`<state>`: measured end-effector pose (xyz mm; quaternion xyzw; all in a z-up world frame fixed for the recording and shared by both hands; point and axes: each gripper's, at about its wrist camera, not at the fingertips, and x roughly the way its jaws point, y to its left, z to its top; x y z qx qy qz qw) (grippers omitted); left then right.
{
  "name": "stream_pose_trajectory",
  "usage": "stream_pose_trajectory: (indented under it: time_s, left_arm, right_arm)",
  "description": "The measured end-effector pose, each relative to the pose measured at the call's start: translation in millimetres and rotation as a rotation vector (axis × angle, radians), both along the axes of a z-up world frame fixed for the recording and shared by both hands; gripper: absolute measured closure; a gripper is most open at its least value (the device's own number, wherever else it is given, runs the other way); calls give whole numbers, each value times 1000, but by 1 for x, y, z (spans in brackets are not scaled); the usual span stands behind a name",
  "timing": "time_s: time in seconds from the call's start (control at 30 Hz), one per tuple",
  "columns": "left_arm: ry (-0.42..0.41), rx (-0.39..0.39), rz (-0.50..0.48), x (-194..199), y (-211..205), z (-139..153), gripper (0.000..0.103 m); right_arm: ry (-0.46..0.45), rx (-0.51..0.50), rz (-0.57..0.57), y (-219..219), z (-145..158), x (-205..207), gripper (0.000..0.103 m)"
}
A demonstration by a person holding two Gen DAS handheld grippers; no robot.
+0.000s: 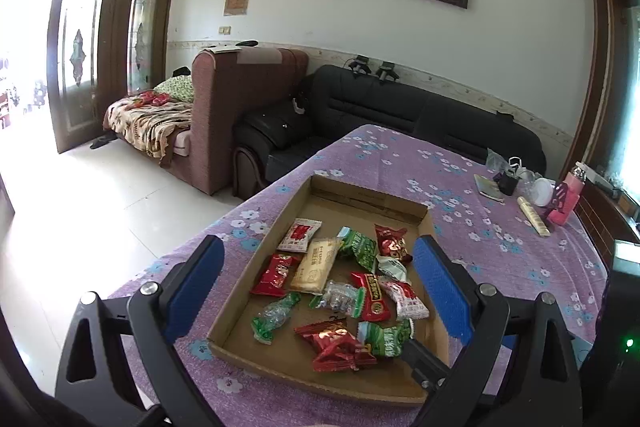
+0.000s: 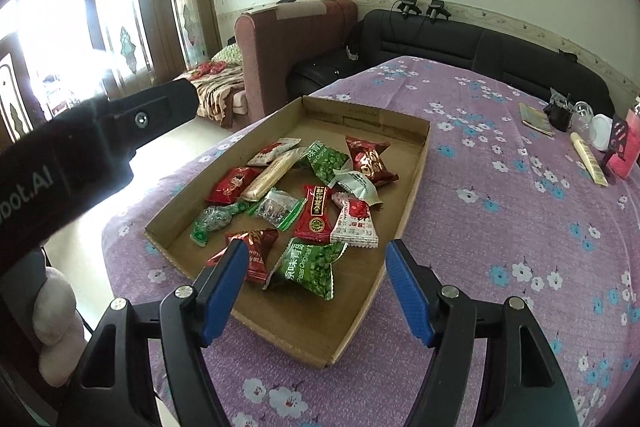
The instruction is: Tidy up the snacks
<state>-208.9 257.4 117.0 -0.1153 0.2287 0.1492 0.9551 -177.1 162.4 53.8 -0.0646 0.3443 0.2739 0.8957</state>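
A shallow cardboard tray point(image 1: 360, 197) point(image 2: 404, 131) lies on a purple flowered tablecloth and holds several wrapped snacks: red packets, green pea packets point(image 2: 310, 269) point(image 1: 386, 339), a beige biscuit bar point(image 1: 316, 265) and clear-green candies. My left gripper point(image 1: 320, 277) is open and empty, hovering above the tray with its fingers straddling the snacks. My right gripper point(image 2: 314, 281) is open and empty at the tray's near edge, over the green pea packet. The left gripper's body point(image 2: 100, 143) shows at the left of the right wrist view.
At the table's far right lie a booklet point(image 2: 536, 119), a dark cup point(image 2: 560, 115), a cream tube point(image 2: 590, 159), a white round item and a pink item point(image 2: 630, 147). A black sofa point(image 1: 400, 107) and a brown armchair stand beyond the table.
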Motion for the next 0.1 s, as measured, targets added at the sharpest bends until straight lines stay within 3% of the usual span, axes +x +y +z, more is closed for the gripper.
stream_pose_trajectory:
  time_s: [0.1]
  left_arm:
    - [17,-5,15,6,5,-1,7]
  right_arm:
    - [-16,-17,-31,-1,3,4,32]
